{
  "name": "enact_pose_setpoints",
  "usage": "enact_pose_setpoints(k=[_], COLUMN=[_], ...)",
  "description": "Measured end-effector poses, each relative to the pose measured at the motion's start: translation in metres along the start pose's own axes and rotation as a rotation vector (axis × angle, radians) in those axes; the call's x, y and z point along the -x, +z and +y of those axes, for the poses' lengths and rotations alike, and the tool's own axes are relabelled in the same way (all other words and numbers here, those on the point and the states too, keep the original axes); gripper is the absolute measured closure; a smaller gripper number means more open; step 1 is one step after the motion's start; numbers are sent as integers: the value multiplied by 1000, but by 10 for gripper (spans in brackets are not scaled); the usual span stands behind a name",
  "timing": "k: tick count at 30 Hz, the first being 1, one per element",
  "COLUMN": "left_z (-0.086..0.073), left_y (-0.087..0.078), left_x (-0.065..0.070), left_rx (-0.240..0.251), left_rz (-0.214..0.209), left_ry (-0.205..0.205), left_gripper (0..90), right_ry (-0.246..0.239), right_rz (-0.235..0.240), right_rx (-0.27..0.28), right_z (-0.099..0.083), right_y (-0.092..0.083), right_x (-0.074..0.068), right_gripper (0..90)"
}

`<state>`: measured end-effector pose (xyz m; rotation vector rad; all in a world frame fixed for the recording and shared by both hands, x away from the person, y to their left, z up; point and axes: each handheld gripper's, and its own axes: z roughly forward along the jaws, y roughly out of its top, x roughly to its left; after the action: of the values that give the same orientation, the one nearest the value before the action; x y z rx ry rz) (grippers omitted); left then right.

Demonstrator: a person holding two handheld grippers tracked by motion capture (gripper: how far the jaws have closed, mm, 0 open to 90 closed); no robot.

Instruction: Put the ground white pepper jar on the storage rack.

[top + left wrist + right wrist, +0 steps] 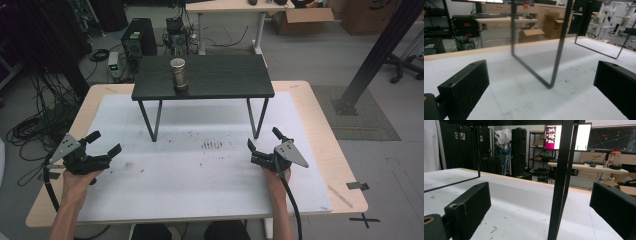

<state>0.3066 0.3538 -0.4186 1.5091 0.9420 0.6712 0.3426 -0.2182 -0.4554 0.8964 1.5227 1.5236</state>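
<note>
**Both grippers wait low on the worktop, tin up on the stand**

Nearest the person, the left gripper (102, 145) rests at the worktop's (175, 180) left side, its jaws spread wide with nothing between them. The right gripper (263, 139) sits opposite, jaws equally wide and bare, just short of a leg of the small black table (225, 80). Farther back, a metal tin (178, 73) stands upright on that table's top, well apart from both grippers.

Matte black two-jaw left gripper (103, 143) and right gripper (264, 138) each carry a grey three-cornered plate behind the fingers, trailing black cables.
</note>
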Motion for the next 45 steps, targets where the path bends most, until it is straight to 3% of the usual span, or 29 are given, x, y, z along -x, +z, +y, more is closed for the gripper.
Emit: enact_pose_setpoints(k=[4,13,23,27,45], left_z=[-10,-29,-39,-40,-40], left_y=[-7,-20,-26,-25,-25], left_x=[-5,-4,-1,2,2], left_rx=[18,81,149,143,146], left_rz=[25,61,97,107,109], left_ry=[-8,50,70,96,93], left_gripper=[4,3,2,2,2], right_ry=[2,2,3,4,3], right_rz=[0,0,-1,-2,-3], right_rx=[1,1,1,2,2], right_z=[0,0,0,0,0], right_y=[0,0,0,0,0], right_x=[0,0,0,0,0], right_gripper=[31,31,30,30,30])
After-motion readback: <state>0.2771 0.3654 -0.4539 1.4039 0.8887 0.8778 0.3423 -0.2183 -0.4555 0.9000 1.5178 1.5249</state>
